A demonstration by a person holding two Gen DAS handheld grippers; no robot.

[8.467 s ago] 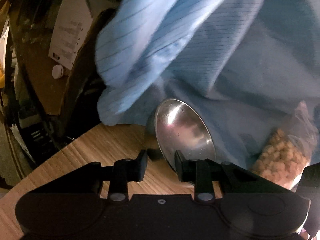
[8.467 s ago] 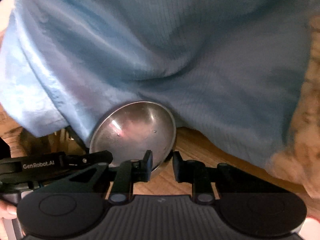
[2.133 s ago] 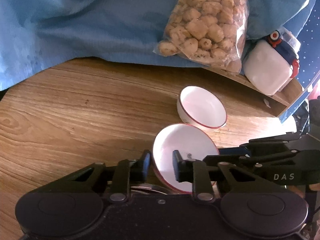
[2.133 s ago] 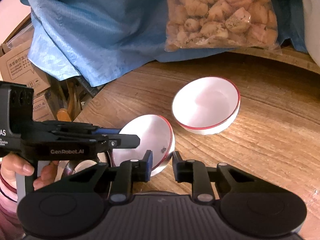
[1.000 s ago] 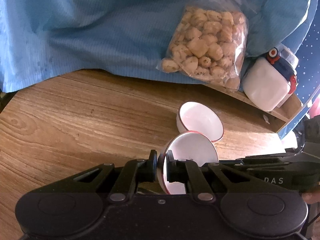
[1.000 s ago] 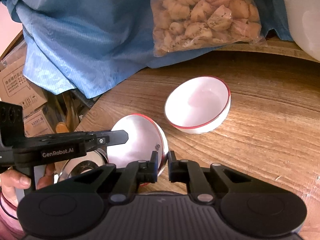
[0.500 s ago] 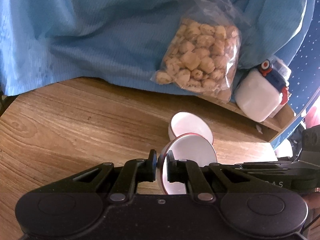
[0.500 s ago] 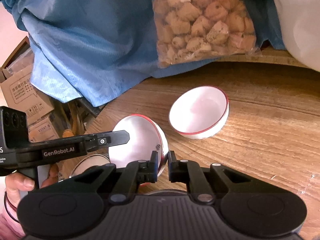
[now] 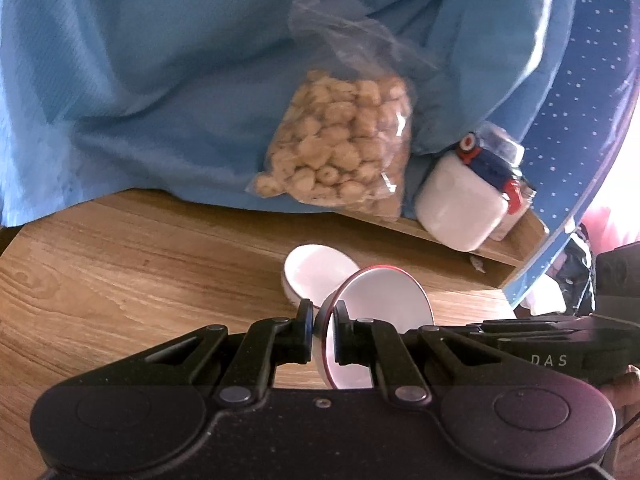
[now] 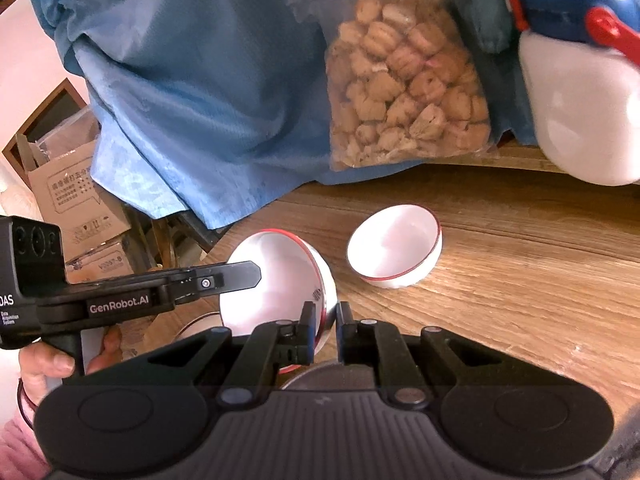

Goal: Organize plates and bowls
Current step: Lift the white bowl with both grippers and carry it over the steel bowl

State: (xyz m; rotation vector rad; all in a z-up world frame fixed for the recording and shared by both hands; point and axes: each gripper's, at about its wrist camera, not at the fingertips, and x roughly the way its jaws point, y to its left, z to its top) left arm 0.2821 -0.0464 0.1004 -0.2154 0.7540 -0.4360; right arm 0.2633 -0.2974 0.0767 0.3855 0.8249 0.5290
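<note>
Both grippers are shut on the rim of one white bowl with a red rim [image 9: 380, 312], held tilted above the wooden table [image 9: 140, 272]. My left gripper [image 9: 322, 334] pinches its left edge. My right gripper [image 10: 323, 332] pinches its right edge; the bowl also shows in the right wrist view [image 10: 276, 280]. A second white red-rimmed bowl [image 10: 394, 246] stands upright on the table just beyond; it also shows in the left wrist view [image 9: 316, 270]. A metal dish [image 10: 320, 376] lies below my right gripper, mostly hidden.
A clear bag of beige snacks [image 9: 344, 148] leans on blue cloth [image 9: 160, 80] at the back. A white jar with a blue lid [image 9: 468, 204] stands to its right. Cardboard boxes [image 10: 72, 204] stand off the table's left edge.
Both grippers closed on the held bowl's rim about a second ago. Since then they have lifted it together, higher above the table and towards the second bowl.
</note>
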